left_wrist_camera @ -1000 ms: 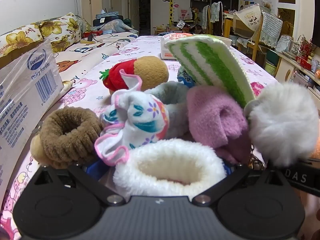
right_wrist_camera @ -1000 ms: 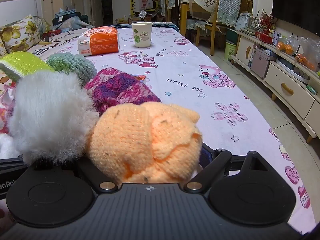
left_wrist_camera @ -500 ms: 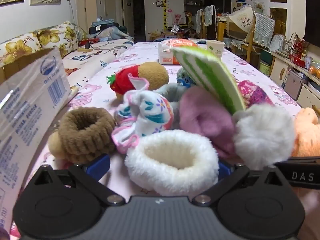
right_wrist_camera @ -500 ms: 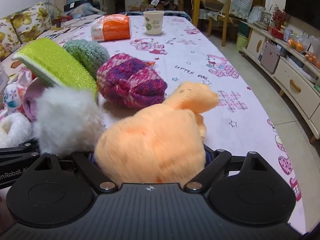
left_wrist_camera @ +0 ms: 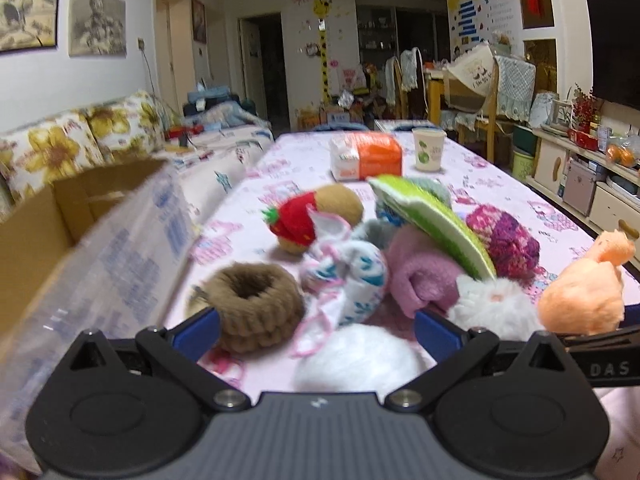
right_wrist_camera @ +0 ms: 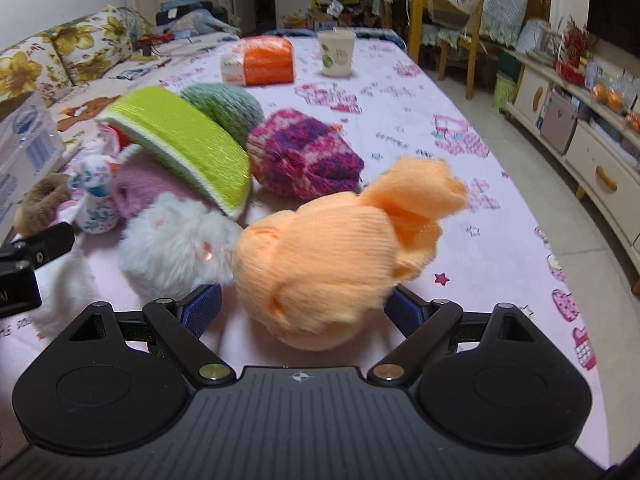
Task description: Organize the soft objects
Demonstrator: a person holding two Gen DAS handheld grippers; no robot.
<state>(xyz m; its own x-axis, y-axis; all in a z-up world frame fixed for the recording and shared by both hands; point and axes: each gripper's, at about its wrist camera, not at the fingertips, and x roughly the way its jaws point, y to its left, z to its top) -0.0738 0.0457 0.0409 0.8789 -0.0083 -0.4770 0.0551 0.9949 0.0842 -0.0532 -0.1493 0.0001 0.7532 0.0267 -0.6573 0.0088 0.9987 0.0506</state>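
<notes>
An orange knit bundle (right_wrist_camera: 320, 264) sits between the fingers of my right gripper (right_wrist_camera: 304, 310). The jaws stand apart, with a gap showing at the left finger (right_wrist_camera: 204, 308). My left gripper (left_wrist_camera: 318, 330) is open over a white fluffy ring (left_wrist_camera: 356, 356) lying low between its fingers. Just ahead is a pile: brown fuzzy ring (left_wrist_camera: 256, 304), floral cloth bundle (left_wrist_camera: 352, 276), pink sock (left_wrist_camera: 420, 276), white pompom (right_wrist_camera: 176, 248), green-and-white slice (right_wrist_camera: 188, 140), magenta knit hat (right_wrist_camera: 304, 160), green knit ball (right_wrist_camera: 224, 104) and strawberry plush (left_wrist_camera: 296, 220).
An open cardboard box (left_wrist_camera: 100, 200) wrapped in printed plastic stands at the left table edge. A tissue pack (left_wrist_camera: 366, 156) and a paper cup (left_wrist_camera: 428, 154) stand further back on the pink patterned tablecloth (right_wrist_camera: 460, 200). A sofa runs along the left; cabinets line the right.
Both cameras have risen and pulled back from the pile. The white ring now looks smaller than the left gripper's gap. The orange bundle's loose end has flipped up.
</notes>
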